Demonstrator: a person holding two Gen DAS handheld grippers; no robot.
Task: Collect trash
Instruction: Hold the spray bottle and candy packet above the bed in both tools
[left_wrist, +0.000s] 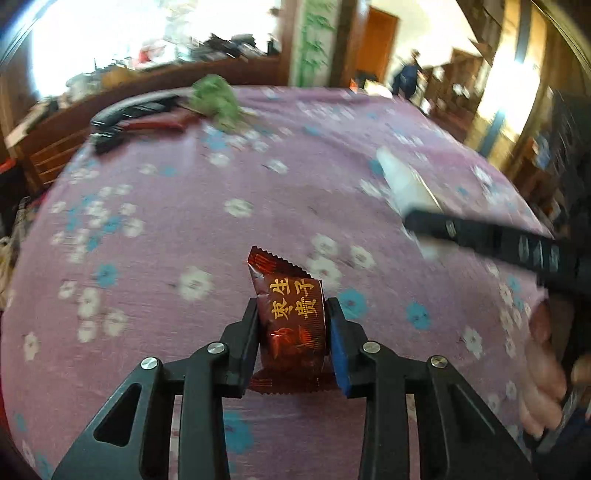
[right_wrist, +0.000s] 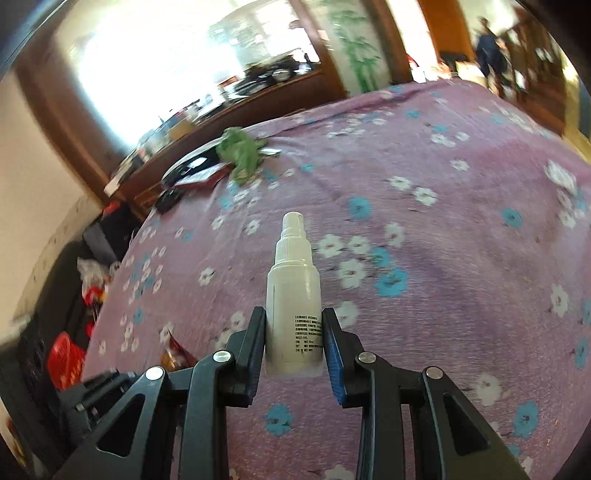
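Note:
My left gripper (left_wrist: 291, 314) is shut on a dark red snack wrapper (left_wrist: 291, 317) with gold characters and holds it above the purple flowered tablecloth (left_wrist: 184, 192). My right gripper (right_wrist: 294, 321) is shut on a small white spray bottle (right_wrist: 293, 291), nozzle pointing away from me. The bottle (left_wrist: 402, 181) and the right gripper's black finger (left_wrist: 480, 236) also show at the right of the left wrist view. The wrapper's edge (right_wrist: 173, 354) and the left gripper's body show at the lower left of the right wrist view.
A crumpled green cloth (left_wrist: 218, 99) (right_wrist: 240, 151) lies at the table's far edge beside a black tray (left_wrist: 129, 110) with a red item on it. A red basket (right_wrist: 64, 358) and bags sit on the floor to the left. A person stands in the far room.

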